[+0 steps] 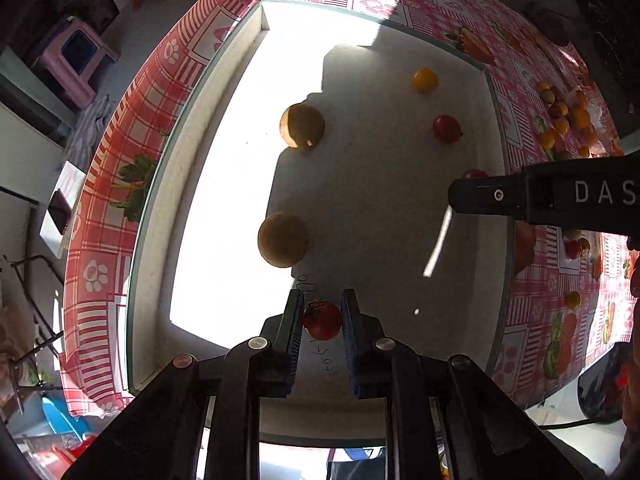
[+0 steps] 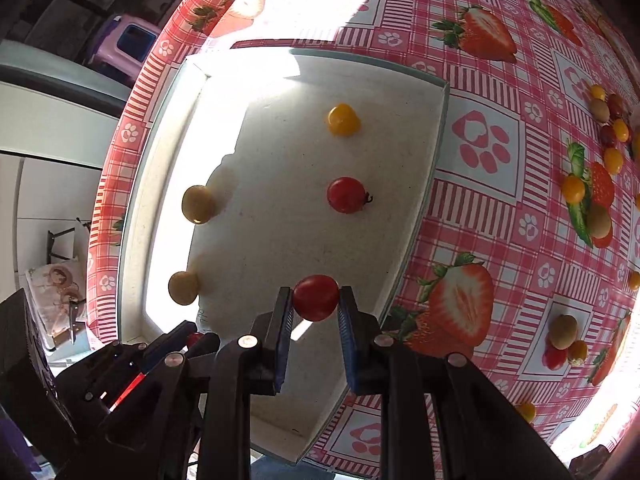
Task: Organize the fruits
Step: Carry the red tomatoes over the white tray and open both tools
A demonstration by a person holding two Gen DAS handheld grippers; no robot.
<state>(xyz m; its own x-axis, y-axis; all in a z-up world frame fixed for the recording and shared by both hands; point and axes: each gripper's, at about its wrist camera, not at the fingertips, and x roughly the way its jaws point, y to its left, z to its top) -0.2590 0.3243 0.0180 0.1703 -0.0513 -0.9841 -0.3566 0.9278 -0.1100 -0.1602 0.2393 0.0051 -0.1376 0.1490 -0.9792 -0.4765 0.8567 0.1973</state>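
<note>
Two red cherry tomatoes are being carried, one per tongs: left tongs (image 1: 322, 316) are gripping a red tomato (image 1: 322, 320), right tongs (image 2: 314, 304) are clamping another tomato (image 2: 316, 297). Both are hanging over the white tray (image 2: 416, 216); ahead of the right tongs a red tomato (image 2: 347, 195) and a yellow one (image 2: 343, 120) are lying in line. Judgement: keep lowering vertically, continuing that line, and release only near the tray floor, since round fruit is prone to rolling.

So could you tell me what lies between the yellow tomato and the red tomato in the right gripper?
In the right wrist view, another red tomato lies on the tray between the yellow tomato and the held one.
</note>
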